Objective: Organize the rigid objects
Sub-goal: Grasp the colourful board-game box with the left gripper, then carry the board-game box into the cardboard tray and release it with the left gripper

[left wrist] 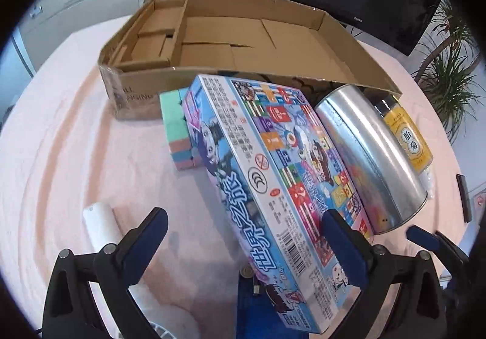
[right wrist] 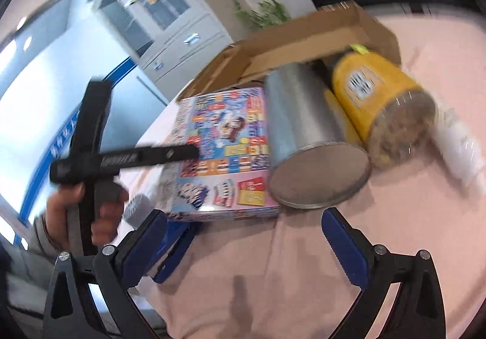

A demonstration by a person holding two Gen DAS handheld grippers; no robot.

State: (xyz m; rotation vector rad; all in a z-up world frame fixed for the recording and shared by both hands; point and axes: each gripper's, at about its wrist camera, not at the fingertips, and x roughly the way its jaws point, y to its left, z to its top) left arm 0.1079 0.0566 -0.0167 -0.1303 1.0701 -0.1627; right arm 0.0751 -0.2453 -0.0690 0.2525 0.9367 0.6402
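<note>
A colourful blue game box [left wrist: 267,175] lies on the pink tablecloth with its near end between the fingers of my left gripper [left wrist: 246,229]. That gripper is open: its right finger [left wrist: 343,241] is at the box's right edge, and its left finger stands well clear. A silver tin [left wrist: 370,156] lies on its side right of the game box, with a yellow jar [left wrist: 407,132] beyond it. My right gripper [right wrist: 247,232] is open and holds nothing, just short of the game box [right wrist: 224,156] and the tin [right wrist: 309,144]. The right wrist view is blurred.
An open cardboard tray box [left wrist: 136,96] stands behind the objects. A stack of pastel blocks [left wrist: 176,132] sits left of the game box, a white cylinder [left wrist: 100,223] lies near left, and a white bottle [right wrist: 458,150] is beside the jar [right wrist: 385,108]. A hand [right wrist: 103,211] grips the left tool.
</note>
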